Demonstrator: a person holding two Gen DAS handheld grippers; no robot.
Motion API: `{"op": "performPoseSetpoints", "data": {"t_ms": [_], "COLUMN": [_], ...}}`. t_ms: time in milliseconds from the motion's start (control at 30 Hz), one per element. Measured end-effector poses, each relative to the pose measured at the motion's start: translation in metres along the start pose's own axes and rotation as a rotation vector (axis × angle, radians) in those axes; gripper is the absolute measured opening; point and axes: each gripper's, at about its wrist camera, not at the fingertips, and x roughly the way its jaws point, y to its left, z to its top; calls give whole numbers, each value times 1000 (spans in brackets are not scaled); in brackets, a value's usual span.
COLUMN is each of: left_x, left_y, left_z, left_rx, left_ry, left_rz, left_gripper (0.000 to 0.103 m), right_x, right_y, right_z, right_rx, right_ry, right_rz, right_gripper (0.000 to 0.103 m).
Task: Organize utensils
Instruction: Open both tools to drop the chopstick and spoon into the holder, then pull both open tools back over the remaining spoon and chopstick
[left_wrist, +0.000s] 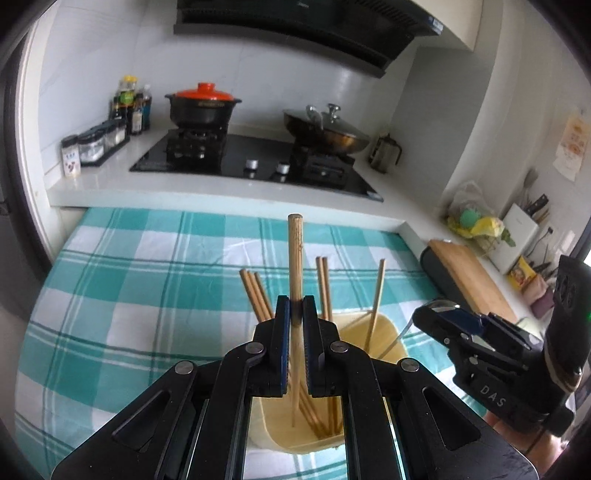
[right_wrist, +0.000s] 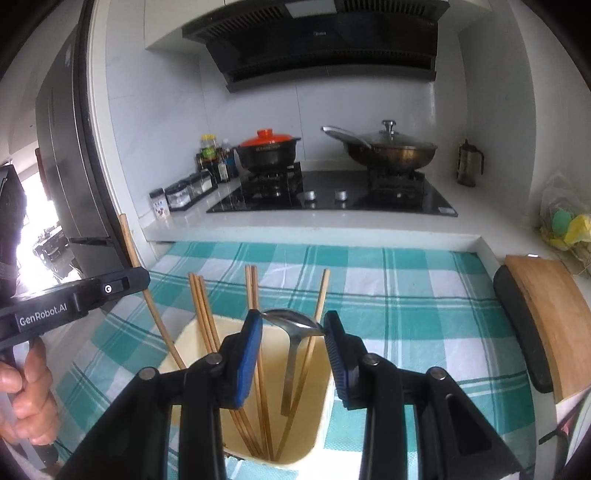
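Left gripper (left_wrist: 295, 314), nearest my view, clamps one chopstick (left_wrist: 295, 258) upright above the holder (right_wrist: 192, 339) directly below, while my right gripper (right_wrist: 293, 332) pinches a spoon (right_wrist: 295, 323) over it.

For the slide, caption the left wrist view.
Left gripper pinches one wooden chopstick above a cream utensil holder already holding chopsticks, on a teal checked cloth.

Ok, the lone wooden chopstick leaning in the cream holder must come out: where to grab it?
Pinch the lone wooden chopstick on its bare upper shaft, from above: only that part clears the rim of the cream holder, apart from the others.
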Motion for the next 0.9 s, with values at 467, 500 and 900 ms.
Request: {"op": "performPoseSetpoints", "data": {"t_ms": [467,500,900], "left_x": [-31,-45,-166], "left_y": [18,24,36], "left_z": [-26,-32,-193], "left_rx": [102,108,139], "left_ry": [61,65,195], "left_rz": [64,71,56], "left_gripper": [56,61,74], "right_x": [-27,-44,-187], "right_y": [18,22,82], "right_z": [27,23,-163], "right_rx": [-56,-78,-211], "right_ry": [-9,-19,-27], "right_rz": [10,10,-24], "right_gripper": [45,46,55]}}
